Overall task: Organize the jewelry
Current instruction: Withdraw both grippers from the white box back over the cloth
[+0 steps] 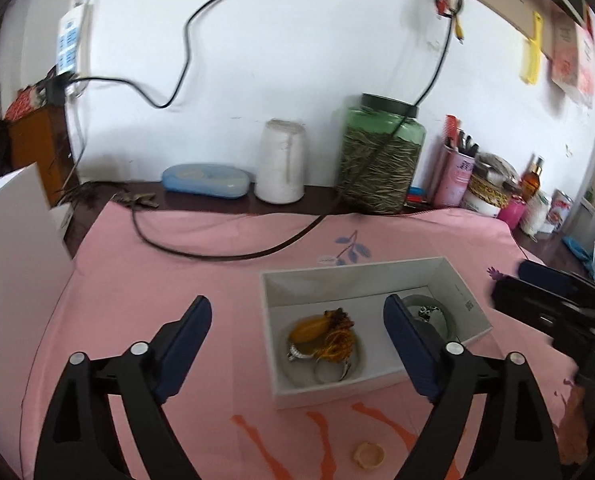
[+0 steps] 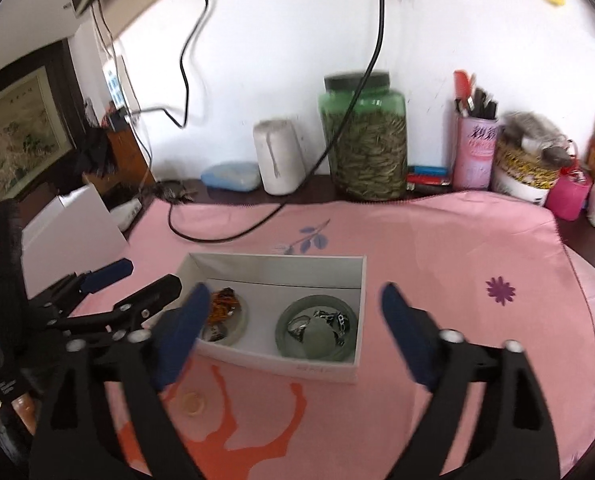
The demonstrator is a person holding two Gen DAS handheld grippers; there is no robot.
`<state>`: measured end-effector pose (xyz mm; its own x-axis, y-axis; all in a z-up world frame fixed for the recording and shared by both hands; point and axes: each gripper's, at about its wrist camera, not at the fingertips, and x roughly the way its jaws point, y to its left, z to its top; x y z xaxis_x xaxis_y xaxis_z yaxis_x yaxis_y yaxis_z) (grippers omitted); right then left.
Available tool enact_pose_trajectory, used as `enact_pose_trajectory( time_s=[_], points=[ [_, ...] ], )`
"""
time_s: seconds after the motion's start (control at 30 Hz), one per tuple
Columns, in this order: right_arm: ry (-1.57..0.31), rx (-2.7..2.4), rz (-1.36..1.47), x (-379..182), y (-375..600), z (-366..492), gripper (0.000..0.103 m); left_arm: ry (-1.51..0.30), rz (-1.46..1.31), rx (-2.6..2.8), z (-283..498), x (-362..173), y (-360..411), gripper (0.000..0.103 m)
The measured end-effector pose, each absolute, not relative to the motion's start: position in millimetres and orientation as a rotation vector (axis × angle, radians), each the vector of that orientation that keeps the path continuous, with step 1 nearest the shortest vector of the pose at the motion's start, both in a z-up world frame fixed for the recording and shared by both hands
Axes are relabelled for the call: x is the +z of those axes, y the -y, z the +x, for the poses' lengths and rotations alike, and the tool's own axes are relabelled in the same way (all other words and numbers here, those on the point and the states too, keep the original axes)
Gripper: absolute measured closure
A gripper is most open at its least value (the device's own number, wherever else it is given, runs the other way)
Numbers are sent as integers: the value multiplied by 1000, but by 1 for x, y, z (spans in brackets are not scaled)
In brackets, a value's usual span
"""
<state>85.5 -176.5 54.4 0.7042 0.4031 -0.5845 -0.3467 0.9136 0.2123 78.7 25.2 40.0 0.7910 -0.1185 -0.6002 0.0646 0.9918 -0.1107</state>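
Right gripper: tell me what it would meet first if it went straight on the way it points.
Probably the open white cardboard box, or the green glass dish in it. The right gripper is open and empty; depth is uncertain.

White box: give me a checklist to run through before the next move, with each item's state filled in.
1. Left gripper open, nothing between its fingers: ok.
2. Right gripper open, nothing held: ok.
3. White box upright on the pink cloth, top open: ok.
4. Green dish inside the box, holding rings and a dark piece: ok.
5. Orange jewelry in the box's other dish: ok.
6. Small beige ring lies on the cloth outside the box: not ok.
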Motion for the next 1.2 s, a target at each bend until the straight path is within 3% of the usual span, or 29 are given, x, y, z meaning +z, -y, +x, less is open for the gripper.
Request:
enact_pose_trajectory(
  time_s=[0.13,0.23,0.43,0.73,1.2],
  points=[
    [-691,434,21,55,178,60,7,-685,-75,-118,63,39,-28,14],
    [-707,431,-68,35,181,35,7,-709,-22,-109,47,31,-23,6],
    [-807,428,-208,-12,179,27,7,-787,46,-132,38,5,-9,6],
    [-937,432,-169,-28,185,40,6,-843,112,-157,41,-12,2,6],
    [-939,420,-209,-29,178,35,5,-939,78,-145,51,-27,-12,4]
  ],
)
